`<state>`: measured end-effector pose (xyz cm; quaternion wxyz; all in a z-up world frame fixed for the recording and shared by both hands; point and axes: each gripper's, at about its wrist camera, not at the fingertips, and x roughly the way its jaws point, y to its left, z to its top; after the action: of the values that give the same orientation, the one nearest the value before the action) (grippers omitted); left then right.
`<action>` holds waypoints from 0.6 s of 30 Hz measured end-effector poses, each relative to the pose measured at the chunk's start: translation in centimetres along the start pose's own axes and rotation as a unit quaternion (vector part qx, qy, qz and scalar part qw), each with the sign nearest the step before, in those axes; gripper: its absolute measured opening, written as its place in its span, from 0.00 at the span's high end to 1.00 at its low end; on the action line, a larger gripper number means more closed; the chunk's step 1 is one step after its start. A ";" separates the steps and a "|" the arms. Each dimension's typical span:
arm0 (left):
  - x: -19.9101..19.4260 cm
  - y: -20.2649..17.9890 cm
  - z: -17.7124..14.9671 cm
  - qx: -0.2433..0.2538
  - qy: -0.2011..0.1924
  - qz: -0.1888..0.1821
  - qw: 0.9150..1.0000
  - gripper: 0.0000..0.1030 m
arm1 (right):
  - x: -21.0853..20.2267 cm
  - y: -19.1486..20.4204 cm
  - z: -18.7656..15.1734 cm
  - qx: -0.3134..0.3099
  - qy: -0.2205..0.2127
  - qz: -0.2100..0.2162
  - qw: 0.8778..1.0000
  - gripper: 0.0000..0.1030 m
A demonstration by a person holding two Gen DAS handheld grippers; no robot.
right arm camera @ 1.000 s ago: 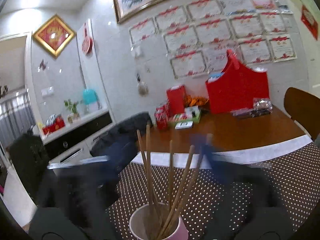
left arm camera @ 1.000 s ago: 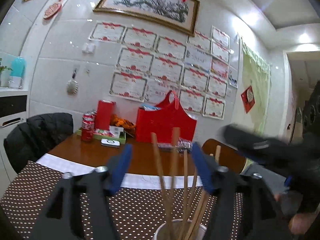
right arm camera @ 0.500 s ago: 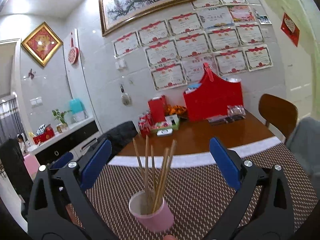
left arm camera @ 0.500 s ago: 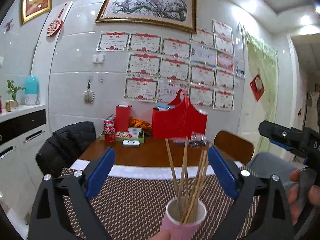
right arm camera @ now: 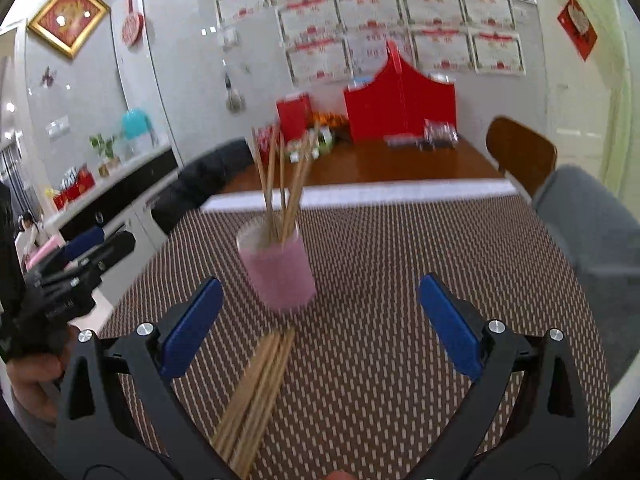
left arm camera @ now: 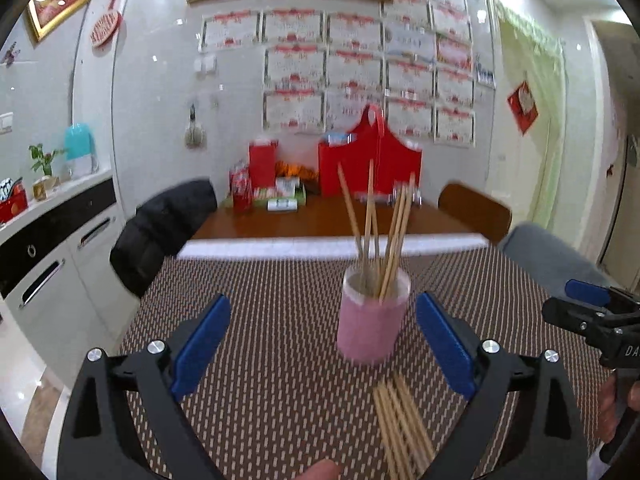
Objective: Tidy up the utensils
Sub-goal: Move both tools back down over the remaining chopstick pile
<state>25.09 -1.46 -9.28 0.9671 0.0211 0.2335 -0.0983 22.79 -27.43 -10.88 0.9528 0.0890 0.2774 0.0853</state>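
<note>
A pink cup point(left arm camera: 373, 318) stands upright on the dotted brown mat point(left arm camera: 260, 360) and holds several wooden chopsticks point(left arm camera: 376, 232). It also shows in the right wrist view point(right arm camera: 280, 270). A bundle of loose chopsticks point(left arm camera: 400, 424) lies flat on the mat in front of the cup, seen too in the right wrist view point(right arm camera: 256, 392). My left gripper point(left arm camera: 322, 344) is open and empty, behind the bundle. My right gripper point(right arm camera: 320, 320) is open and empty, with the bundle near its left finger. Each gripper shows at the other view's edge.
Beyond the mat lies a wooden table point(left arm camera: 320, 220) with a red bag point(left arm camera: 370, 168), red boxes and snacks at the wall. A chair with a black jacket point(left arm camera: 164, 228) stands left, a brown chair point(left arm camera: 474, 210) right. A white counter point(left arm camera: 52, 240) runs along the left.
Both grippers have pulled back and tilted down from the cup. The cup now stands farther off on the mat, and the loose chopstick bundle has come into view.
</note>
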 end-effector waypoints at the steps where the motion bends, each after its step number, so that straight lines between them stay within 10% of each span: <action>1: 0.0 0.1 -0.6 0.002 0.012 0.001 1.000 0.10 | 0.2 -0.1 -0.9 0.002 0.013 -0.002 1.000 0.06; 18: 2.5 1.8 -11.3 -0.006 0.170 0.001 0.986 0.10 | 7.6 3.9 -12.0 -0.085 0.205 -0.034 0.974 0.06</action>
<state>22.62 0.79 -20.47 0.9137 0.0323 0.3947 -0.0915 22.12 -20.54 -23.90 0.8820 -0.0211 0.4617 0.0923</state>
